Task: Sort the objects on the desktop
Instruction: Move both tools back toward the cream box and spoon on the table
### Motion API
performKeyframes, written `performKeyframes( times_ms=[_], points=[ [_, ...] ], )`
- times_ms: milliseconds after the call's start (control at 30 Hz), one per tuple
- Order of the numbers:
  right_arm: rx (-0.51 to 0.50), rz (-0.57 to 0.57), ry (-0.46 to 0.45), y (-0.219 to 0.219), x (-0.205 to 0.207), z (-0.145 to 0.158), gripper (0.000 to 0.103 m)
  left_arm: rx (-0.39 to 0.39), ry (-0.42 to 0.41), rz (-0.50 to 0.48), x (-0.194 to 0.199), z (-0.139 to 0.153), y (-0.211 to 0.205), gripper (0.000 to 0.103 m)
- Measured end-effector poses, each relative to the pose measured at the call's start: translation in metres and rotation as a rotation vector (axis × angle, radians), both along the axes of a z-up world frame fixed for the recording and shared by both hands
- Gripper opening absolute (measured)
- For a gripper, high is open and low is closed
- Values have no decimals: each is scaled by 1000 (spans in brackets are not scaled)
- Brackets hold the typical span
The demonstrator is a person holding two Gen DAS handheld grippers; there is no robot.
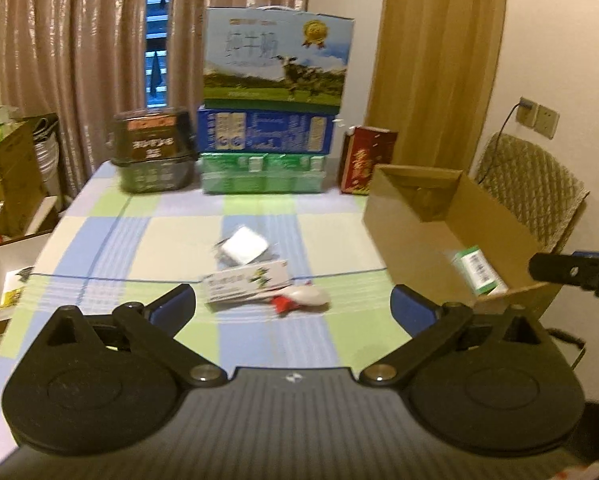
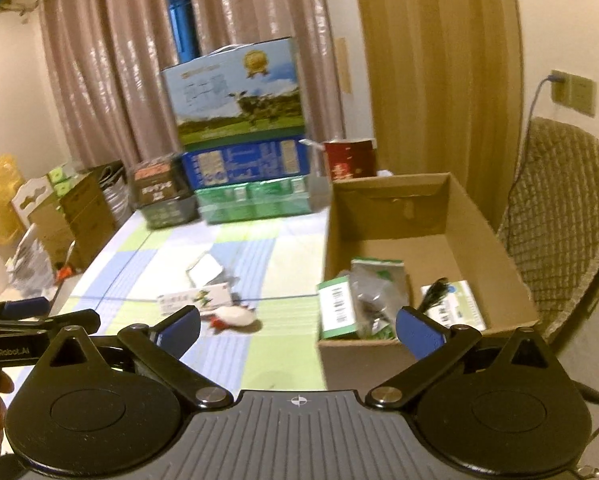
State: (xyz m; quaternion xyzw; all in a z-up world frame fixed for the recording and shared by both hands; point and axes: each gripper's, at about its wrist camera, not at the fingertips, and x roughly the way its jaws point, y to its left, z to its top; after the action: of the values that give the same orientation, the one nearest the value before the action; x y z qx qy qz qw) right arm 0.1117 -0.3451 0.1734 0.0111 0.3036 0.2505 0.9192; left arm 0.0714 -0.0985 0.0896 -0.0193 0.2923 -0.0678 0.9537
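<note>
On the checked tablecloth (image 1: 171,236) lie a flat white-and-green box (image 1: 246,285), a white and red spoon-like object (image 1: 305,299) and a white packet (image 1: 244,249). My left gripper (image 1: 293,308) is open and empty, just in front of the flat box. My right gripper (image 2: 297,326) is open and empty, held at the near left corner of an open cardboard box (image 2: 479,216). That box holds a green barcode box (image 2: 335,312), a clear bag (image 2: 375,292), a white box (image 2: 457,304) and a black cable (image 2: 435,292). The loose items also show in the right view (image 2: 235,316).
Stacked milk cartons (image 1: 275,60), a blue case (image 1: 265,132), green packs (image 1: 263,174), a dark basket (image 1: 153,152) and a red box (image 1: 363,160) line the table's far edge. A woven chair (image 1: 535,184) stands right of the cardboard box. Boxes clutter the floor at left (image 2: 75,208).
</note>
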Motion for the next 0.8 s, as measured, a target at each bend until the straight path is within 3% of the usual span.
performKeyframes(
  times_ms=[333,800],
  points=[
    [-29,109,19,34,-17,-18,101,19,28,61,-14,-15,43,102],
    [-108,231,4,70,-17,-38,101,58,61,0,2,-32,60,102]
  ],
)
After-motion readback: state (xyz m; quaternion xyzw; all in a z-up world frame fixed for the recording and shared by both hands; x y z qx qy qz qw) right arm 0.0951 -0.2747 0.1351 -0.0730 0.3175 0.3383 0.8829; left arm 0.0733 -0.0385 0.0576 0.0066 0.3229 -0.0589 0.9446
